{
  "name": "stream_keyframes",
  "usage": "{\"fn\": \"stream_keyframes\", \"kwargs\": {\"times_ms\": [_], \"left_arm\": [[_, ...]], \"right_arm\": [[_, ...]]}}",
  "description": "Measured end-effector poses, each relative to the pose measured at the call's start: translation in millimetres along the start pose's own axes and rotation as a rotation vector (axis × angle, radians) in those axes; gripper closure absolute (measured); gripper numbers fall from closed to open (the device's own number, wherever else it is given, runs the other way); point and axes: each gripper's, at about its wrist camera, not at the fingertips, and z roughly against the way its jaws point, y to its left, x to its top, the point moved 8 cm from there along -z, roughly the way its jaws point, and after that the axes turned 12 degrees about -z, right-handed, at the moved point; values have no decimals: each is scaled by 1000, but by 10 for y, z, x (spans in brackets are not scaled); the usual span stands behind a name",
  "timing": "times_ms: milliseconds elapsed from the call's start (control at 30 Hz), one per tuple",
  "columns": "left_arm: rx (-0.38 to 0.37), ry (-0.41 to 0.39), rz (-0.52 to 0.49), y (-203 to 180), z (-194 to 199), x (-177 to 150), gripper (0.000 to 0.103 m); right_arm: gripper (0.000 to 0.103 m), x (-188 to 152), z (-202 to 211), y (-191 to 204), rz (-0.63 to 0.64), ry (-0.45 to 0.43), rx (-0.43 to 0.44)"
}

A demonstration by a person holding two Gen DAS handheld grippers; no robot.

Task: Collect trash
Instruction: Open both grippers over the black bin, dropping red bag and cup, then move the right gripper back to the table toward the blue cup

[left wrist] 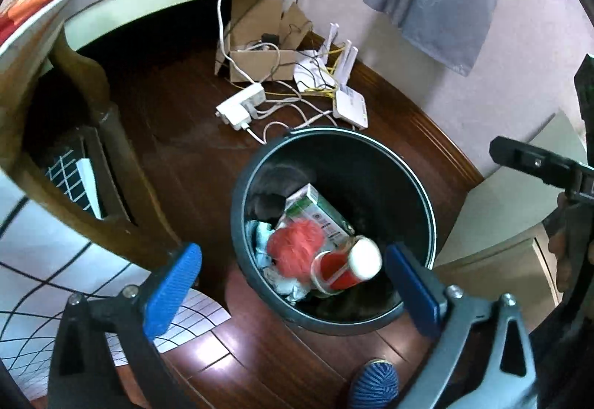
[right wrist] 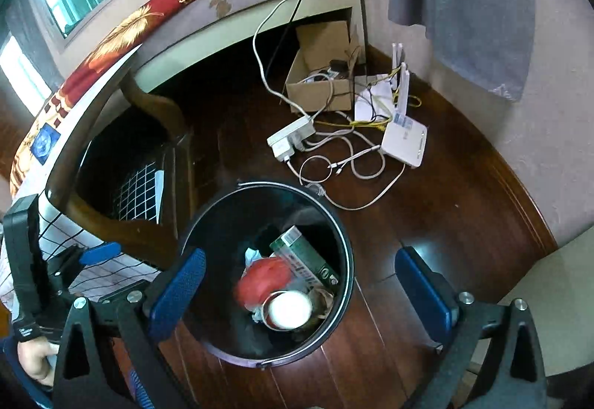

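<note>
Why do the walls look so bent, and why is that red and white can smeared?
Both views: fisheye lenses bow the walls and darken the corners. Left wrist: the red and white can in the dark round bin is motion-blurred. Right wrist: its white end glares, detail lost.

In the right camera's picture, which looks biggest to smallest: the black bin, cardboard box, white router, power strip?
1. Black bin, though it is nearest.
2. Cardboard box.
3. White router and power strip look alike; unranked.
</note>
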Motion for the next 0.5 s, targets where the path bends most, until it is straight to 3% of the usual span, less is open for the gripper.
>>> {"fn": "stream_keyframes", "kwargs": {"times_ms": [233,500], "left_arm": [[63,-81,-3,72,302,78,3],[147,-205,26,386,937,61,3]], "right_arm": [[0,70,186,93,42,-95,-44],[0,64,353,219,74,-174,-45]]}}
